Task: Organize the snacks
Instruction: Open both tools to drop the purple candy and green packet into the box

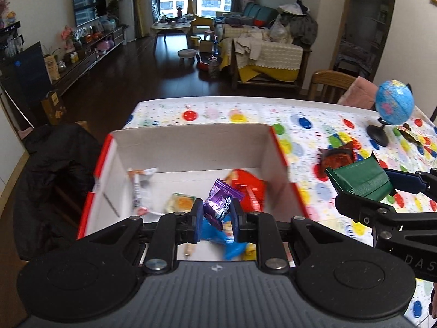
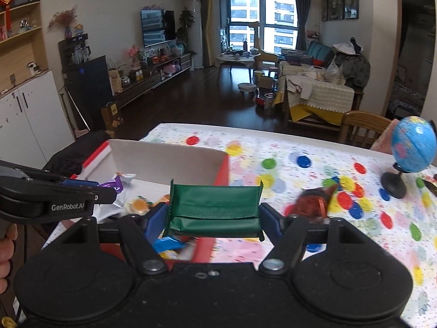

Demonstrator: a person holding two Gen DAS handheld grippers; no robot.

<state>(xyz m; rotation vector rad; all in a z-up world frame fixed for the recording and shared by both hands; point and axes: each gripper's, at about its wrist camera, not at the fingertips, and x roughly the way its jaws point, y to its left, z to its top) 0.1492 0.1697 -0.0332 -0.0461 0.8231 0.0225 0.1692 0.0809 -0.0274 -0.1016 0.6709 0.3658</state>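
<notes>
From the left wrist, the left gripper [image 1: 217, 220] pinches a small purple candy wrapper [image 1: 218, 205] with twisted ends, above the red-and-white box [image 1: 278, 147] holding loose snacks. From the right wrist, the right gripper [image 2: 214, 218] clamps a wide green foil packet [image 2: 214, 207] with crimped edges, above the box's right wall [image 2: 222, 172], over the dotted tablecloth [image 2: 300, 180].

Table [image 2: 314, 147] under white cloth [image 1: 308, 109] with coloured dots. Globe [image 1: 394, 102] on black stand near its right edge, wooden chair [image 1: 327, 83] behind. Black coat [image 1: 54, 164] draped left of table. Dark wood floor [image 2: 207, 95] beyond. TV [image 2: 157, 27] on left wall above low cabinet [image 2: 153, 78]. Sofa [image 2: 319, 93] heaped with clothes at right. Big window [image 2: 263, 19] at far end, round table [image 2: 236, 58] before it.
</notes>
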